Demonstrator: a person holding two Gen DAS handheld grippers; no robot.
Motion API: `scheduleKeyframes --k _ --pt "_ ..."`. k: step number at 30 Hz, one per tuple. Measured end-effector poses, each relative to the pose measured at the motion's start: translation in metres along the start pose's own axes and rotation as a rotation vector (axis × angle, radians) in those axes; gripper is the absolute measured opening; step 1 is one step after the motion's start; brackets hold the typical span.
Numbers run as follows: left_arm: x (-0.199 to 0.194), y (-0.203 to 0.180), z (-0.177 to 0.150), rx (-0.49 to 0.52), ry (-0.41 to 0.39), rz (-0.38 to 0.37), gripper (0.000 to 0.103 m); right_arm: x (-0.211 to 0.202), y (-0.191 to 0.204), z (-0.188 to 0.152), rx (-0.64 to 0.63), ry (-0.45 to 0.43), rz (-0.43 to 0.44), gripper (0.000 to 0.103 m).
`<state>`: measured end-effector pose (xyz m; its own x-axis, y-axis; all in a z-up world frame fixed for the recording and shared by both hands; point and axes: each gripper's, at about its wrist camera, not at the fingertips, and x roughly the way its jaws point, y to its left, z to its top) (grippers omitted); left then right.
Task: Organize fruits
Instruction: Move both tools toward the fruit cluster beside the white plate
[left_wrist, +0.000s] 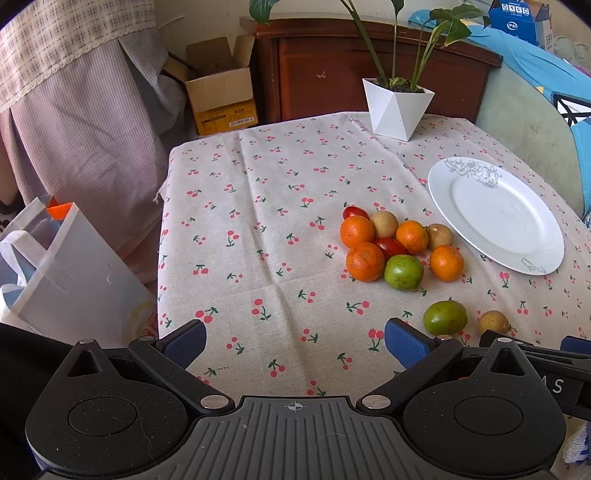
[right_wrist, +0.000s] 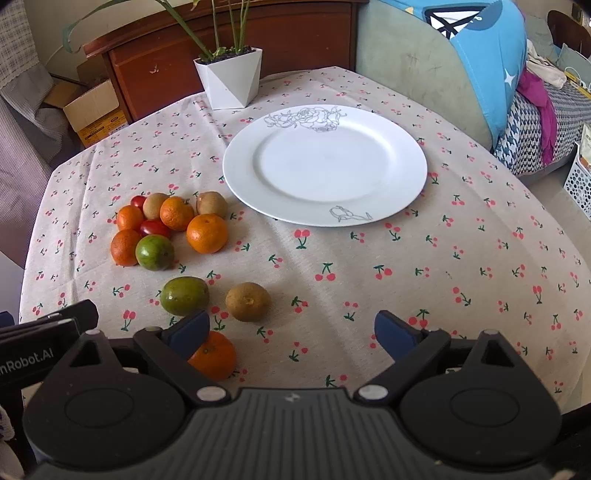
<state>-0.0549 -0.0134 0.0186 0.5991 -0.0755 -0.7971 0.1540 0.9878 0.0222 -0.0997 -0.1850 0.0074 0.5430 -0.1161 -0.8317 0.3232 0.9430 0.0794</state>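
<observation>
A cluster of fruit (left_wrist: 399, 247) (right_wrist: 166, 229) lies on the cherry-print tablecloth: oranges, red tomatoes, brown fruits and a green fruit. A second green fruit (left_wrist: 445, 317) (right_wrist: 184, 295) and a brown fruit (left_wrist: 493, 322) (right_wrist: 248, 301) lie nearer. One orange (right_wrist: 214, 354) sits just behind my right gripper's left finger. An empty white plate (left_wrist: 495, 214) (right_wrist: 325, 162) lies to the right of the cluster. My left gripper (left_wrist: 295, 343) is open and empty above the cloth. My right gripper (right_wrist: 291, 332) is open and empty.
A white faceted plant pot (left_wrist: 397, 107) (right_wrist: 229, 77) stands at the table's far edge. A brown cabinet and a cardboard box (left_wrist: 221, 92) are behind the table. A white bag (left_wrist: 70, 273) stands left of it. A sofa with blue cloth (right_wrist: 480, 55) is at the right.
</observation>
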Motion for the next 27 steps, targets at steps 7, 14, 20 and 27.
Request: scheduleKeyframes --k 7,14,20,27 --pt "0.0 -0.002 -0.001 -0.001 0.001 -0.024 0.103 -0.004 -0.014 -0.001 0.013 -0.013 0.041 0.094" --pt "0.004 0.004 0.0 -0.033 0.02 -0.03 0.103 -0.013 -0.047 -0.007 0.083 -0.024 0.089 0.085" --pt "0.005 0.007 -0.001 -0.046 0.017 -0.029 0.103 -0.018 -0.042 -0.021 0.056 -0.012 0.23 0.072" --pt "0.005 0.009 -0.002 -0.065 0.008 -0.045 0.101 -0.014 -0.017 -0.03 -0.025 -0.025 0.336 0.058"
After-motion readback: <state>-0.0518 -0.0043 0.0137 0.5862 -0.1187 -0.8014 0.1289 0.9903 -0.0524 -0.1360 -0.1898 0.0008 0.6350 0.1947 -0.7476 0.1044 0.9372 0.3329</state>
